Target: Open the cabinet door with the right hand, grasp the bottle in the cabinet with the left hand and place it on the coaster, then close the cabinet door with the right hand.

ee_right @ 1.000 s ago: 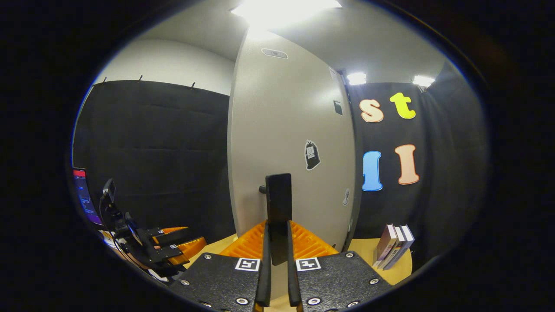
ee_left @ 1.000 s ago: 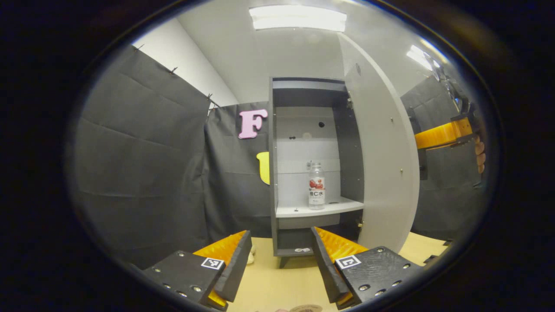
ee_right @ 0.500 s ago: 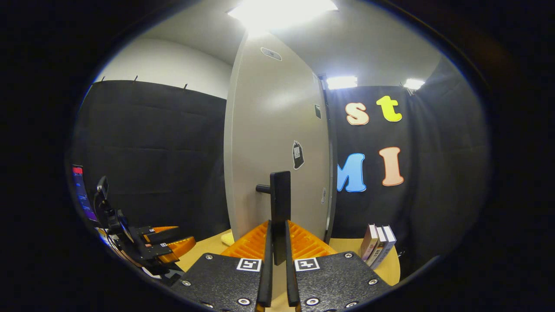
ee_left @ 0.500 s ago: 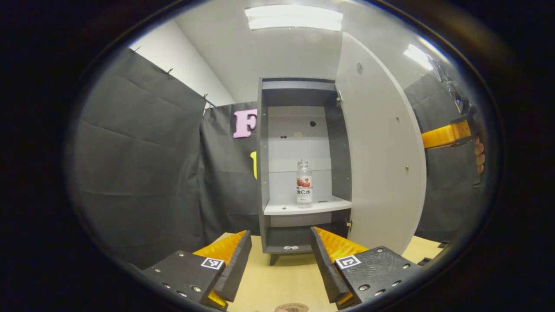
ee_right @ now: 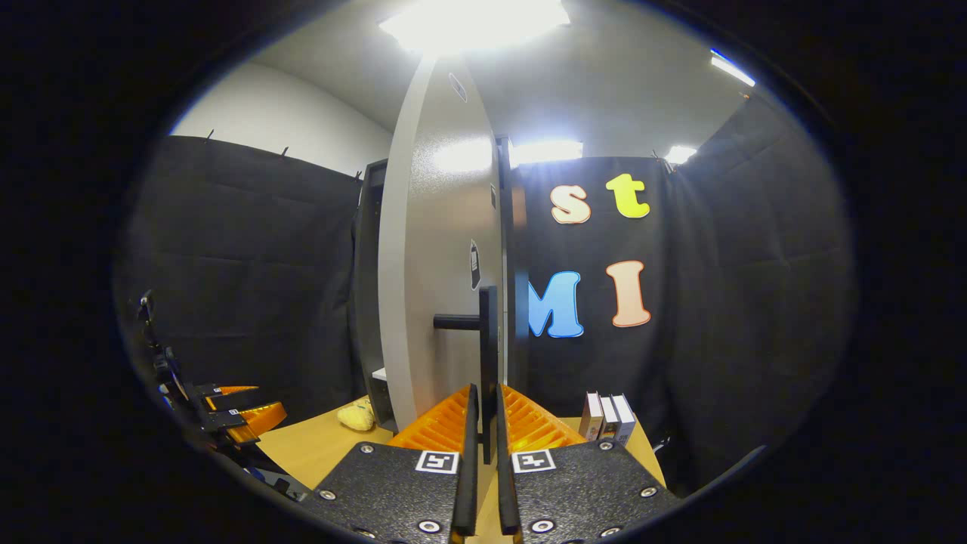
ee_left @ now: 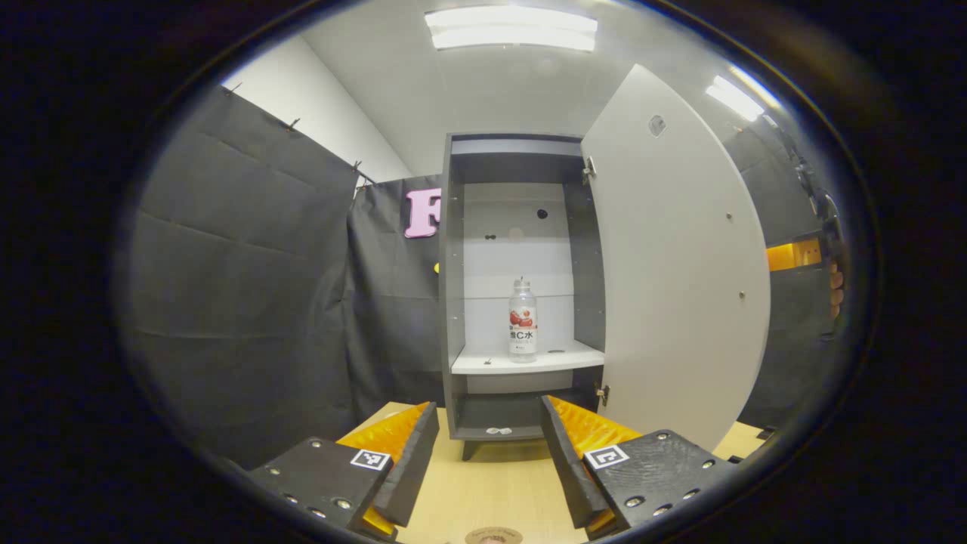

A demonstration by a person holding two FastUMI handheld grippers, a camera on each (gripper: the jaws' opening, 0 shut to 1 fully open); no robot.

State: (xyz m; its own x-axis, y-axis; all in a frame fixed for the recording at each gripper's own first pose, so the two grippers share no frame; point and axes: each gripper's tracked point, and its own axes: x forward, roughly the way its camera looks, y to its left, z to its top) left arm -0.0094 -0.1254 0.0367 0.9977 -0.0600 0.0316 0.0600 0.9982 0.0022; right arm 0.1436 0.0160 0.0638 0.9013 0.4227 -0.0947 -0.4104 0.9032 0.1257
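Ahead, bottle [ee_left: 522,318] beyond spread fingers [ee_left: 565,468]

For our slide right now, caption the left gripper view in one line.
Open left gripper faces the bottle on the cabinet shelf, door swung wide.

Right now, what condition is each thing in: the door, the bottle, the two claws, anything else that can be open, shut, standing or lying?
Cabinet door: swung wide open.
Door handle: clamped between the right claw's fingers.
Bottle: upright on the cabinet shelf, capped, not held.
Left claw: open, empty.
Right claw: shut on the handle.
Books: standing upright on the table.
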